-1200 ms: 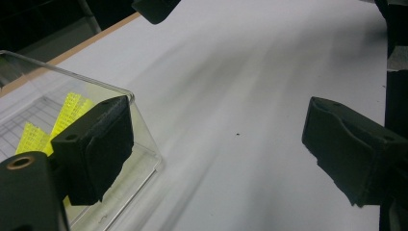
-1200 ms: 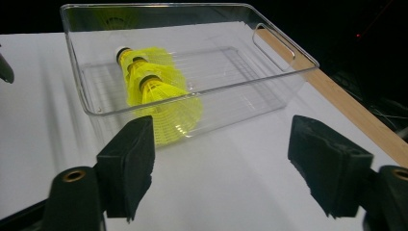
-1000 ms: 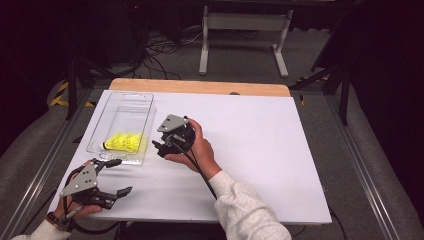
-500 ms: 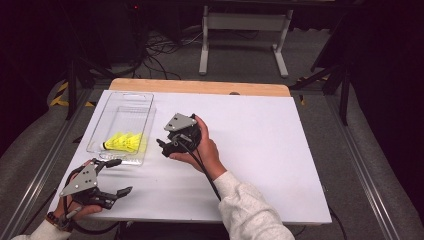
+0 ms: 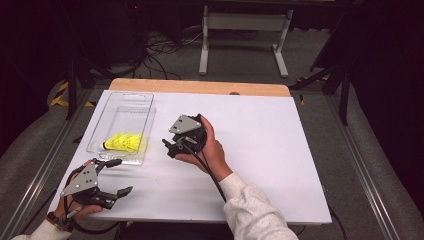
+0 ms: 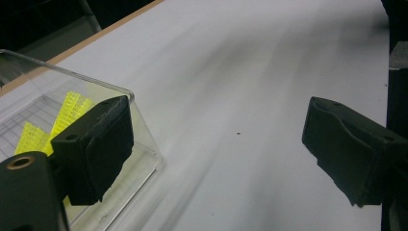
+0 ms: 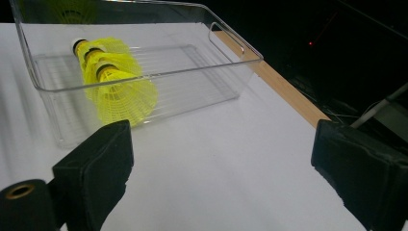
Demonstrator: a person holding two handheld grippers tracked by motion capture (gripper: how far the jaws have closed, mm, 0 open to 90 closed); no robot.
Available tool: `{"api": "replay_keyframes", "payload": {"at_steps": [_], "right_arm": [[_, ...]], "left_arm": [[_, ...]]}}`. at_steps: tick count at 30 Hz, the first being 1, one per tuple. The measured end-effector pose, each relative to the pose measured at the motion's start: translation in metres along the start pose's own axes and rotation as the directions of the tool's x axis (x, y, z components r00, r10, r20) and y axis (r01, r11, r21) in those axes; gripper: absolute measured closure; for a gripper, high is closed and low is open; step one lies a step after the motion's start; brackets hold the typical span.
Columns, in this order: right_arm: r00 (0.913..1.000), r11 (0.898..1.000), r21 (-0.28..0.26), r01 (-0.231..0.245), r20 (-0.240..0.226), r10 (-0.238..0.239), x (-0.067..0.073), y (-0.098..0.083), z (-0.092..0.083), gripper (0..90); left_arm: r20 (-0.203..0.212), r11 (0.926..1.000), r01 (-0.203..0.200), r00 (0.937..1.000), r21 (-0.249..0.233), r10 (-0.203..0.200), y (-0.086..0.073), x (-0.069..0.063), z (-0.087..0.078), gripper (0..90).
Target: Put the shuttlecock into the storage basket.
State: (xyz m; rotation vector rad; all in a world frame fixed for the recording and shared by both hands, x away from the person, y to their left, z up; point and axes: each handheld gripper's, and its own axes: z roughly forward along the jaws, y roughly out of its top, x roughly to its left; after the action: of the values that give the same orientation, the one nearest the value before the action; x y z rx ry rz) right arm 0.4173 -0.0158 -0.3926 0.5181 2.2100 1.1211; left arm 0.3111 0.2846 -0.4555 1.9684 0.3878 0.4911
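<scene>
A clear plastic bin (image 5: pixel 145 107) stands on the left of the white table, with yellow shuttlecocks (image 5: pixel 125 142) nested together at its near end. My right gripper (image 5: pixel 169 146) hovers just right of the bin, jaws pointing at it. In the right gripper view the right gripper (image 7: pixel 221 178) stands open; its jaws have just been opening, with nothing between them, and the shuttlecocks (image 7: pixel 115 82) lie ahead inside the bin (image 7: pixel 226 53). My left gripper (image 5: pixel 119 176) rests at the front left corner, open and empty. In the left gripper view the left gripper (image 6: pixel 216 149) has the bin corner (image 6: pixel 144 159) beside its left jaw.
A wooden strip (image 5: pixel 200 86) edges the table's far side. Behind it on the floor are a metal stand (image 5: pixel 242 30) and cables (image 5: pixel 160 47). The white tabletop (image 5: pixel 270 145) stretches right of my right hand. A cable (image 5: pixel 210 172) trails from the right gripper along the sleeve.
The right hand has drifted slightly to the right, a little away from the bin. The left hand and the shuttlecocks have stayed put.
</scene>
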Motion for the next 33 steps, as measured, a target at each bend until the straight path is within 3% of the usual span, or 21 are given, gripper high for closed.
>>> {"api": "replay_keyframes", "payload": {"at_steps": [33], "right_arm": [[0.9956, 0.999, 0.015, 0.039, 0.085, -0.04, -0.018, -0.018, -0.031, 9.1]], "left_arm": [[0.0, 1.0, -0.004, 1.0, 0.007, 0.004, 0.0, 0.0, 0.001, 11.5]]}}
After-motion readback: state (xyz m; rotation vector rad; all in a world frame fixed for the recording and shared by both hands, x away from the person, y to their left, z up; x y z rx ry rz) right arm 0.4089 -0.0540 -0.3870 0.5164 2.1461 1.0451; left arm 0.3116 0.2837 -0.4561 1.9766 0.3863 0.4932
